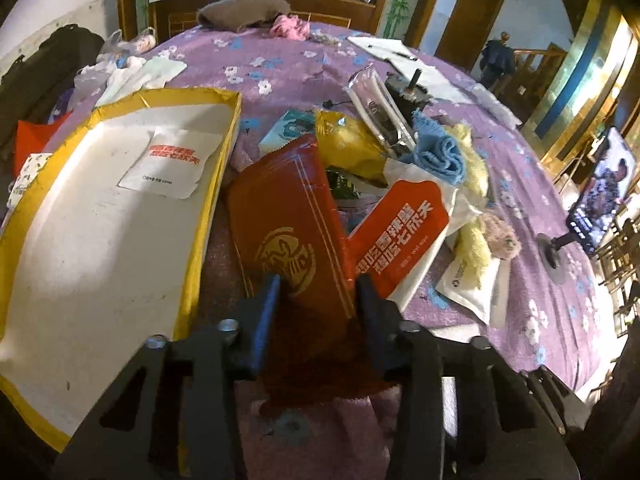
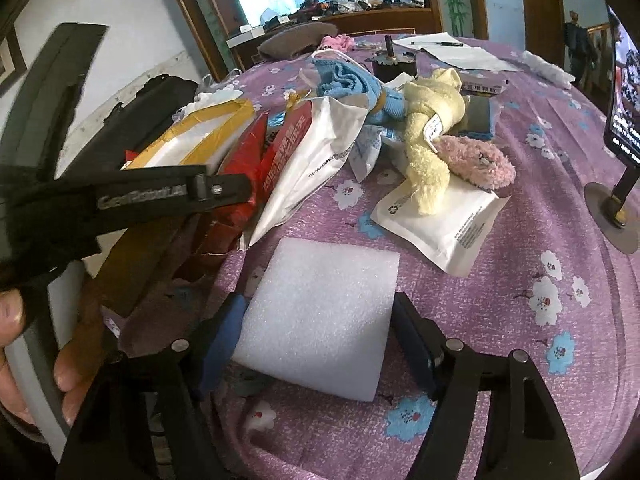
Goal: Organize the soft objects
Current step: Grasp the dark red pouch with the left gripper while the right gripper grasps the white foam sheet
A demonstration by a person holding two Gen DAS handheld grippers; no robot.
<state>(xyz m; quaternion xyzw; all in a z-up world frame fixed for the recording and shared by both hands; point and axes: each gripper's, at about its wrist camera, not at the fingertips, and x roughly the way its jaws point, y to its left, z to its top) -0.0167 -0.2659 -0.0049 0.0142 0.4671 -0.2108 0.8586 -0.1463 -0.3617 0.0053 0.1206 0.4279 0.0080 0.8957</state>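
Note:
My left gripper (image 1: 319,288) is shut on the near end of a dark red packet (image 1: 288,216) with a gold emblem, a pad on each side. Just left of it lies an open yellow-rimmed box (image 1: 80,260) holding one white sachet (image 1: 172,164). My right gripper (image 2: 318,312) straddles a white foam block (image 2: 324,292) lying on the purple floral cloth (image 2: 520,240); both pads touch its sides. Beyond it lie a yellow towel (image 2: 432,128), a blue cloth (image 2: 348,80) and a pink fuzzy piece (image 2: 476,160).
A red-and-white wet-wipe bag (image 1: 396,240) leans against the red packet. A white pouch (image 2: 440,220) lies under the towel. A phone on a stand (image 2: 624,120) is at the right edge. Papers with a pen (image 2: 452,50) and a brown cloth (image 1: 244,12) lie at the far side.

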